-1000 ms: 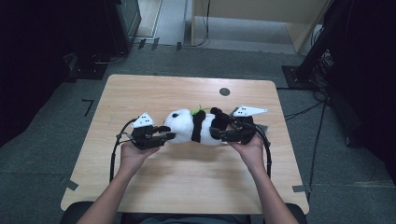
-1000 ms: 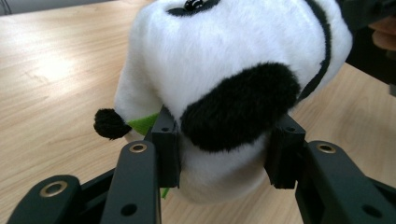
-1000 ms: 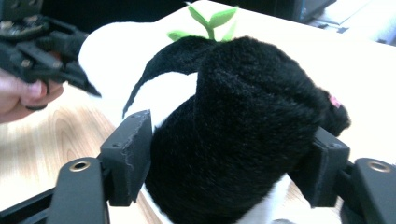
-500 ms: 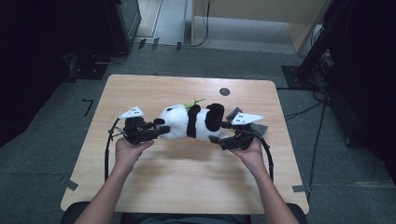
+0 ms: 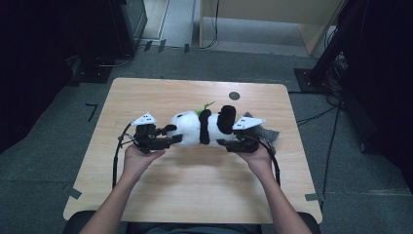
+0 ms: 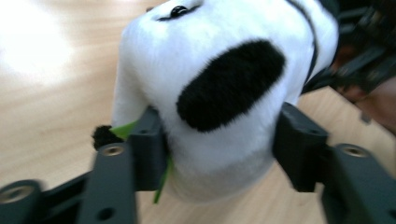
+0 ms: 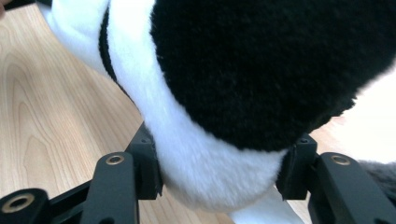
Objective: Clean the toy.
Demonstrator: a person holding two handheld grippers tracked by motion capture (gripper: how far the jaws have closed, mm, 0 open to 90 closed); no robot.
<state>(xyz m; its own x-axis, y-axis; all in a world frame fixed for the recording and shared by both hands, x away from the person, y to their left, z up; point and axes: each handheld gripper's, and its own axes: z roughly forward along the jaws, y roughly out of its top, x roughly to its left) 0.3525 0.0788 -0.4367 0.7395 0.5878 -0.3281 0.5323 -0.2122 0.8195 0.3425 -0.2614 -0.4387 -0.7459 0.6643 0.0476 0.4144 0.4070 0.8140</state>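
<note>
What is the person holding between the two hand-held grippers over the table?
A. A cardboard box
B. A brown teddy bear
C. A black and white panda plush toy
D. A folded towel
C: the high view shows a black and white panda plush lying sideways above the wooden table, with the left gripper at one end and the right gripper at the other.

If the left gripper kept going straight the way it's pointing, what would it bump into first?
The panda plush toy. The left gripper already has the panda's white head end between its jaws, which have just been opening, so any push forward would probably press straight into that fur beside the black patch.
</note>
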